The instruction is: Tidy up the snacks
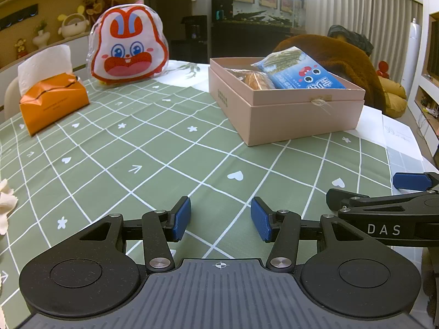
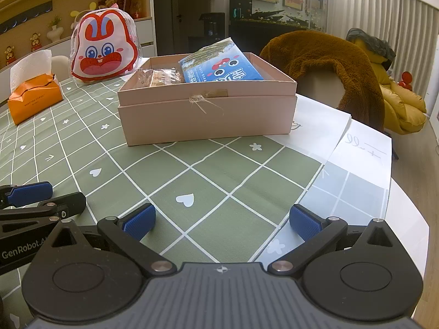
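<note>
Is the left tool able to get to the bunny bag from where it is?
Probably yes. The left tool is open and empty, and only bare tablecloth lies between it and the bunny bag.

Box wall (image 2: 208,118) hides snack bottoms; blue packet (image 2: 222,71) print unreadable.

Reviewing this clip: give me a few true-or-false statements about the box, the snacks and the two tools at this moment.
1. The pink box is open, with a blue snack pack inside. True.
2. The left tool grips a snack. False: it is open and holds nothing.
3. The rabbit bag lies inside the box. False: it stands on the table outside the box.
4. The right tool is open. True.
5. The orange tissue pack has a tissue sticking out. True.
</note>
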{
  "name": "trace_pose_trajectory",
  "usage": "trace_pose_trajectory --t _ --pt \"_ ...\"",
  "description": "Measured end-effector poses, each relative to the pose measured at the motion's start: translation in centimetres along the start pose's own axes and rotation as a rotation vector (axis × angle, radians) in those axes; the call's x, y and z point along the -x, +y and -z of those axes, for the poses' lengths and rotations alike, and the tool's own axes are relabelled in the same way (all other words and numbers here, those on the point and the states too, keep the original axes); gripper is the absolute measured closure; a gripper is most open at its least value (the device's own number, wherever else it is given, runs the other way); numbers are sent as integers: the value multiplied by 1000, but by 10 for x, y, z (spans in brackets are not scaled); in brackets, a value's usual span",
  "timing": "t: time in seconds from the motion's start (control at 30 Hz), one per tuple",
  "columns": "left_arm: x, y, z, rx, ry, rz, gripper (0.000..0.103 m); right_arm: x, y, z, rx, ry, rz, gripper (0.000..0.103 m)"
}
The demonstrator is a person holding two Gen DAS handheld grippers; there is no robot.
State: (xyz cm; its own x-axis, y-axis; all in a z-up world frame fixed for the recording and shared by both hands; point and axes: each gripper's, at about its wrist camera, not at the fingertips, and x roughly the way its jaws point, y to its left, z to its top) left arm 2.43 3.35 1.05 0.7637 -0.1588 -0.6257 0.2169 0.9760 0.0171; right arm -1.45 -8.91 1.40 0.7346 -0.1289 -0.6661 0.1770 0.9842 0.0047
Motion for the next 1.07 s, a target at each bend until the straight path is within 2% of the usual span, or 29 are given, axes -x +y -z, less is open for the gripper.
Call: trace_pose_trajectory --t 1.07 --pt "0 -1 -1 -5 -2 6 50 0 0 0 0 0 0 0"
